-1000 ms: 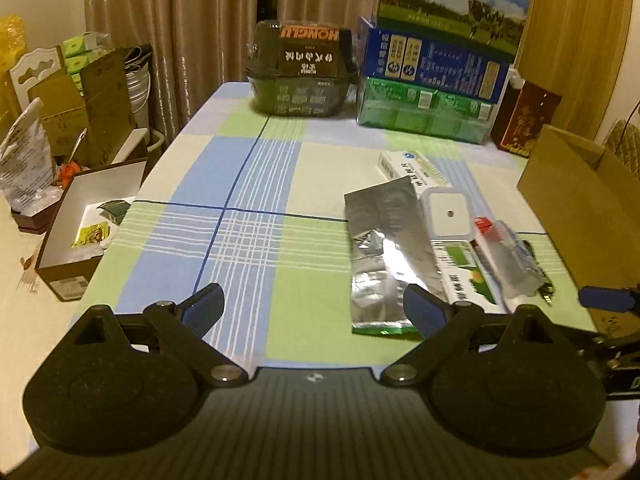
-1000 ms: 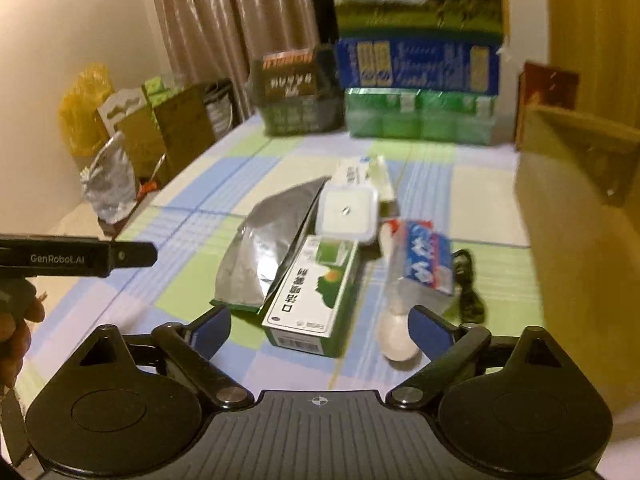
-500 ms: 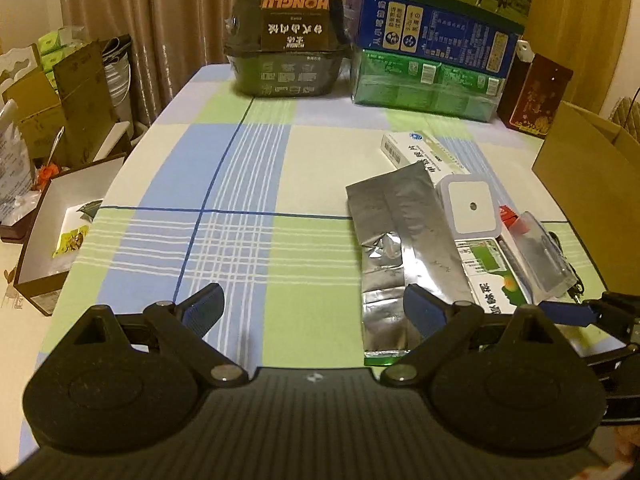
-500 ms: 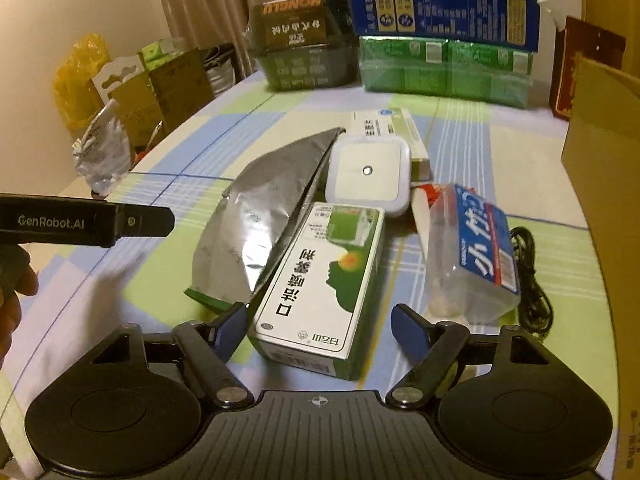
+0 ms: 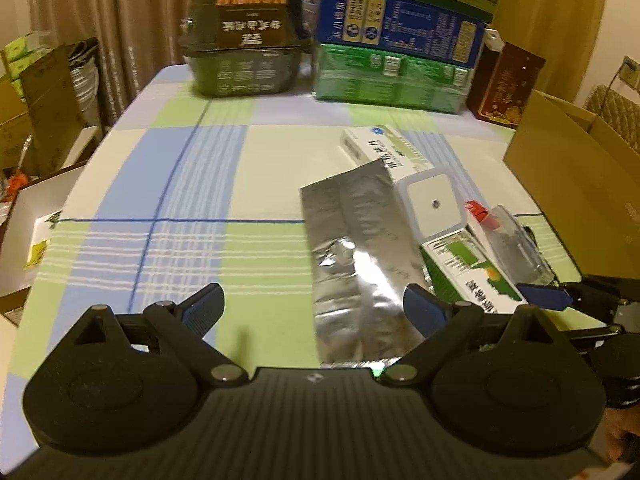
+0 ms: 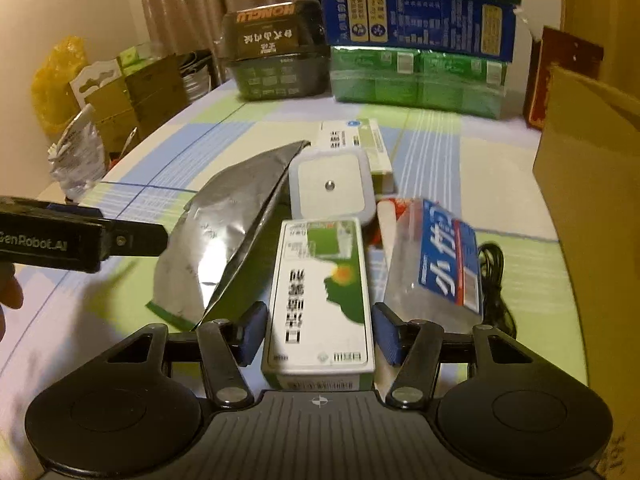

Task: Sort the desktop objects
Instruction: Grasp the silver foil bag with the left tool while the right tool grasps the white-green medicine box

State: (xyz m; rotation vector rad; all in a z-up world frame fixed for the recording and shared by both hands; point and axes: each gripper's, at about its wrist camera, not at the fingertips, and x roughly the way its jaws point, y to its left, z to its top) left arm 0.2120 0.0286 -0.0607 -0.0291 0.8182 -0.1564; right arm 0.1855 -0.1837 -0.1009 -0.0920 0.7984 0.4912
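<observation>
Green-white box [image 6: 320, 296] straddled by right gripper [image 6: 318, 334], jaws not yet touching; white square device [image 6: 332, 190] overlapping its far end could be dragged.

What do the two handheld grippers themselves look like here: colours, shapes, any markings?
Both are matte black. The left gripper and right gripper each have a ribbed body with a small crosshair mark, two rounded lobes with triangular cutouts, silver pivot screws, and angled link arms ending in blue pads. Seen from the right wrist, the left gripper's side carries white "GenRobot.AI" lettering. No cables or sleeves are visible.
</observation>
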